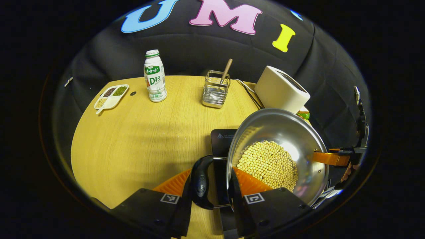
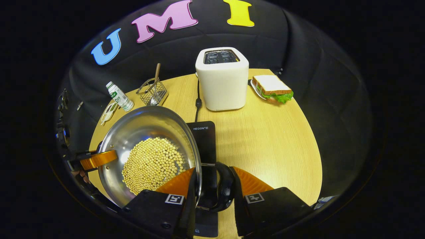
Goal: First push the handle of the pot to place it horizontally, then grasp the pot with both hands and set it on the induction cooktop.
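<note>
Two orange fingers of the left gripper (image 1: pixel 212 186) closed on the pot's black handle (image 1: pixel 201 182) in the left gripper view. The steel pot (image 1: pixel 277 132), holding yellow beans (image 1: pixel 269 163), sat tilted above the black induction cooktop (image 1: pixel 221 141) on the wooden surface (image 1: pixel 139 139). Farther off stood a bottle (image 1: pixel 154 80), a wire basket (image 1: pixel 216 89) and a toaster (image 1: pixel 280 89).

Across in the right gripper view, the right gripper (image 2: pixel 212 186) pinched the opposite handle (image 2: pixel 224 186) at the pot's (image 2: pixel 146 124) rim, the cooktop (image 2: pixel 205 139) beneath. The toaster (image 2: pixel 222 79) and a sandwich (image 2: pixel 272 88) stood behind.
</note>
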`<action>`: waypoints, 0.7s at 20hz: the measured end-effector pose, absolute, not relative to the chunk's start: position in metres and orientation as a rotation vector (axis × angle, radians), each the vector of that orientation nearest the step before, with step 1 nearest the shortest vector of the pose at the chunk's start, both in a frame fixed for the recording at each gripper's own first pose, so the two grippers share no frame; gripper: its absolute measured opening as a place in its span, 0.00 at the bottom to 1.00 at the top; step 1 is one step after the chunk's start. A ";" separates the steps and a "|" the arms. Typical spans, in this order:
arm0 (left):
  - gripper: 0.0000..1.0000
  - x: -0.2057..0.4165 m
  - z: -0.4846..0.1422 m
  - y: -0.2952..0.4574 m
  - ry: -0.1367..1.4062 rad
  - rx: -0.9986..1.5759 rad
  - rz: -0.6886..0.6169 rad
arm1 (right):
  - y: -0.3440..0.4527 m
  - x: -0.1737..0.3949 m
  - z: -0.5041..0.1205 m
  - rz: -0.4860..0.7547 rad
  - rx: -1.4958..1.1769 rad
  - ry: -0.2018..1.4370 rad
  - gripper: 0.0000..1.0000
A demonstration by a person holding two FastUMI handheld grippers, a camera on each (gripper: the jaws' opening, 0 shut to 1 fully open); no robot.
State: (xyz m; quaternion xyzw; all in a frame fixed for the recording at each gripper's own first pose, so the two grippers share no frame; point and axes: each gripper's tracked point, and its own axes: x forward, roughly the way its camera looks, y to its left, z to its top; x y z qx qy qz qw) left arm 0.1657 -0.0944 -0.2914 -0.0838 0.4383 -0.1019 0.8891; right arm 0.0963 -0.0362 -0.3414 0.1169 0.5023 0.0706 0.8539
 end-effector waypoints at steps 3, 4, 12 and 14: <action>0.57 0.165 -0.292 -0.094 0.919 -0.182 -0.206 | -0.036 0.096 -0.340 0.149 0.252 1.058 0.51; 0.58 0.165 -0.292 -0.094 0.918 -0.181 -0.203 | -0.036 0.097 -0.341 0.148 0.254 1.058 0.47; 0.64 0.163 -0.294 -0.097 0.931 -0.171 -0.182 | -0.030 0.095 -0.339 0.121 0.328 1.038 0.62; 0.79 0.164 -0.290 -0.094 0.915 -0.131 -0.161 | -0.023 0.090 -0.337 0.118 0.378 1.040 0.86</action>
